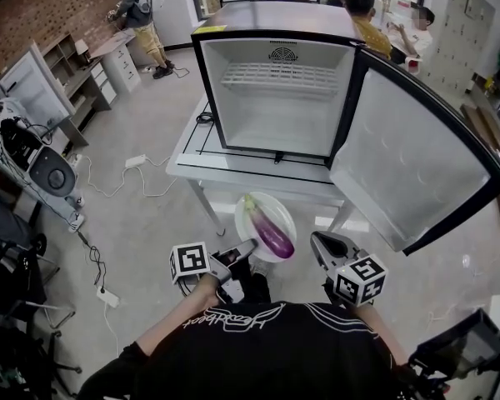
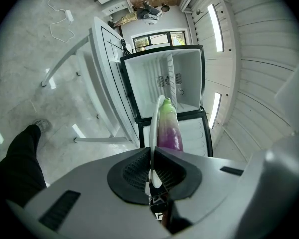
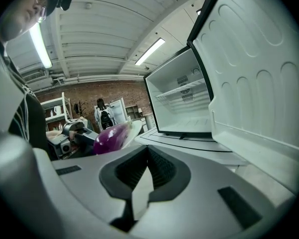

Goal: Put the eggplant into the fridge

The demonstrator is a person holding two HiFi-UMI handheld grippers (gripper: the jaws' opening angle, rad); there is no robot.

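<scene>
While the left gripper (image 1: 247,250) pinches the plate (image 1: 242,221) bearing the eggplant (image 1: 271,233), right gripper (image 1: 318,243) closed and empty, it's the carry; next, reach the open fridge (image 1: 275,123), upper centre.

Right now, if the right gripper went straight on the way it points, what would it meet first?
Most likely the front edge of the white table, just under the open fridge. The eggplant sits left of that line. Depth is unclear.
</scene>
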